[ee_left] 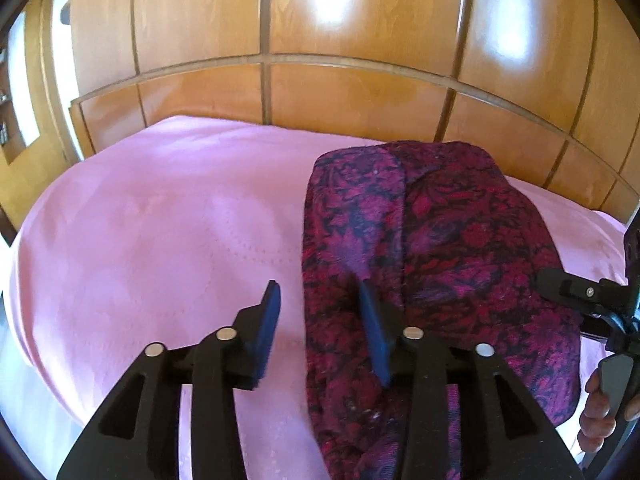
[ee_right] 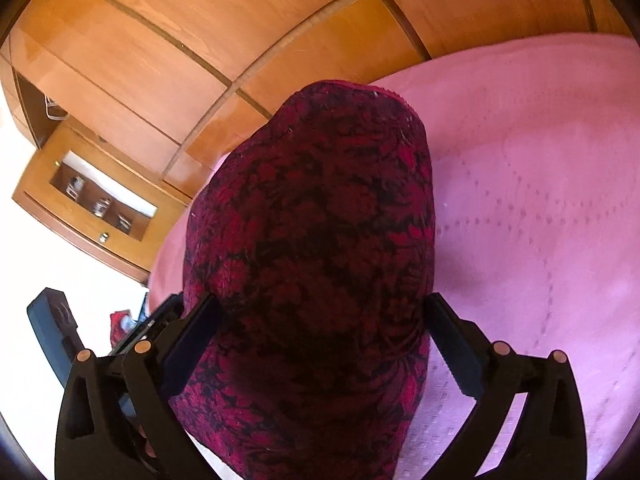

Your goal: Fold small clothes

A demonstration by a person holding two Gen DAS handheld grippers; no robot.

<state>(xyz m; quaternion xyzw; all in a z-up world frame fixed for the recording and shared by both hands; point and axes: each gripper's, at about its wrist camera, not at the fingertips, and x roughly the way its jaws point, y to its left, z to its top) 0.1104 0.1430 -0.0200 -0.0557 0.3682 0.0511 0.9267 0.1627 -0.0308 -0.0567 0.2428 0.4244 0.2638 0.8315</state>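
A dark red and purple floral garment [ee_left: 440, 248] lies folded lengthwise on the pink bedspread [ee_left: 160, 220]. My left gripper [ee_left: 320, 300] is open at the garment's left edge; its right finger is over the cloth and its left finger over the bedspread. My right gripper [ee_right: 320, 316] is open with its fingers on either side of the garment [ee_right: 312, 240], which fills the gap between them. In the left wrist view the right gripper's body [ee_left: 592, 296] shows at the far right edge.
A wooden headboard [ee_left: 280, 92] and wooden wall panels stand behind the bed. A wooden nightstand [ee_right: 92, 208] with small items is beside the bed, and a dark object [ee_right: 52, 324] lies on the white floor.
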